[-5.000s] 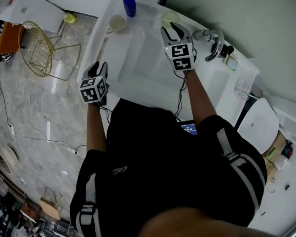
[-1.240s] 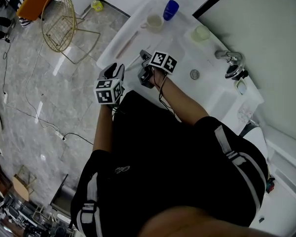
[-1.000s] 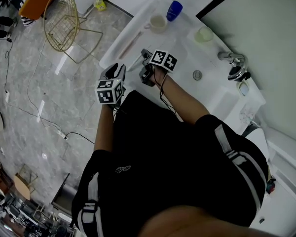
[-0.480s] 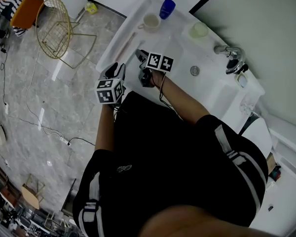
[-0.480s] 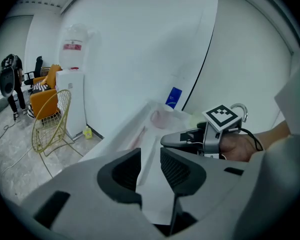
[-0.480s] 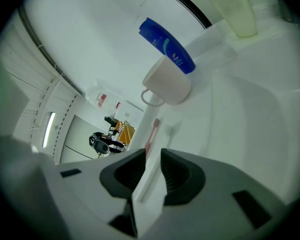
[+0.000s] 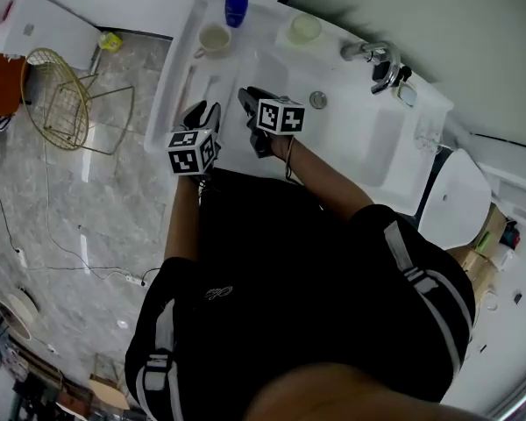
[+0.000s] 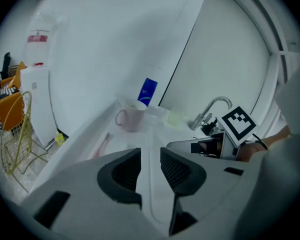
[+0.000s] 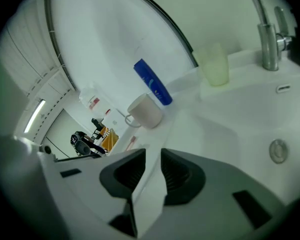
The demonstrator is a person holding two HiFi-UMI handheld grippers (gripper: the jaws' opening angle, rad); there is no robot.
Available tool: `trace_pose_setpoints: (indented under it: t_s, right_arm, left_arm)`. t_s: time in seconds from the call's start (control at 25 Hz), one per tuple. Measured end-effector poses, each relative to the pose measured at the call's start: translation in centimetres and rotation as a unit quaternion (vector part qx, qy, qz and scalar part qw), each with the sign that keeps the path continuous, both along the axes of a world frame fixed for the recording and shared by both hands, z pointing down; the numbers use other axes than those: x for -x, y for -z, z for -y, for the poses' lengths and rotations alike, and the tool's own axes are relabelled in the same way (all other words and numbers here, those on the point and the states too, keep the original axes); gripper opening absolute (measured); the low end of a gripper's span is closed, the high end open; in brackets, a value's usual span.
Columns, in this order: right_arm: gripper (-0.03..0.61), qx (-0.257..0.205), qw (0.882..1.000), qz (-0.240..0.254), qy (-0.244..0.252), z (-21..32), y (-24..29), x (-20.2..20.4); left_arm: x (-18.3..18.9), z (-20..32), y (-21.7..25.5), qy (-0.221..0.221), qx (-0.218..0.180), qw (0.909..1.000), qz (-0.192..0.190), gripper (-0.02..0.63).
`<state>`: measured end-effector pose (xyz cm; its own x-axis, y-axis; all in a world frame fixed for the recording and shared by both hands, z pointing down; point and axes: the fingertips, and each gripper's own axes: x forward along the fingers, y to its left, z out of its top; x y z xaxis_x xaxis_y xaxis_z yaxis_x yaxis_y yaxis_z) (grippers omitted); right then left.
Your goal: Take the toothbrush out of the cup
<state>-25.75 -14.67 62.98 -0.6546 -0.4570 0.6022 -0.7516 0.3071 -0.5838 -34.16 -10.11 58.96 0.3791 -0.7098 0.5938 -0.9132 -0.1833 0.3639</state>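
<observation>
Left of the basin, on the white surface, lying flat near the pale pink ceramic mug and out of it: slim pink plastic toothbrush. Looks finished. Nothing held in left gripper or right gripper, fingers apart on both.

- Cup: pale pink
- Toothbrush: pink
- Bottle: deep blue
- Tumbler: pale green
- Table: white
- Wire basket: gold
- Marker cube: black-and-white squares

No text is legible. The red label on the pale container is too blurred to read.
</observation>
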Motion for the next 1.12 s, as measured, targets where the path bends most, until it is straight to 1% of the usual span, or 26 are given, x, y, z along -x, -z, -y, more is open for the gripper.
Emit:
trace_pose_setpoints:
  t_s: [0.16,0.36,0.44,0.6,0.72,0.88,1.12]
  right_arm:
    - [0.101,-0.031,0.999,-0.024,-0.036,0.3,1.0,-4.0]
    - [0.104,-0.068,0.993,-0.072,-0.063,0.2,1.9,-8.8]
    - [0.104,-0.082,0.99,-0.088,-0.075,-0.1,2.4,-10.8]
    - [0.109,-0.095,0.983,-0.109,-0.116,-0.9,3.3,-14.7]
    - [0.109,-0.093,0.978,-0.11,-0.153,-1.4,3.4,-18.4]
    - [0.109,-0.084,0.968,-0.114,-0.205,-2.8,2.9,-23.9]
    - [0.109,-0.091,0.96,-0.128,-0.23,-4.7,3.1,-30.8]
  left_arm:
    - [-3.6,1.3,-0.4,-0.059,0.003,0.9982,-0.013,0.129]
    - [-8.1,2.6,-0.9,-0.124,0.007,0.992,-0.022,0.128]
    - [-10.1,2.8,-0.8,-0.151,0.007,0.9882,-0.025,0.127]
    - [-13.7,2.9,-0.5,-0.214,0.008,0.9766,-0.02,0.124]
    - [-16.6,3.1,-0.8,-0.241,0.011,0.9703,-0.016,0.123]
    - [-20.5,2.9,-1.0,-0.272,0.015,0.9622,-0.01,0.123]
    - [-25.9,1.6,-1.3,-0.285,0.023,0.9581,-0.007,0.123]
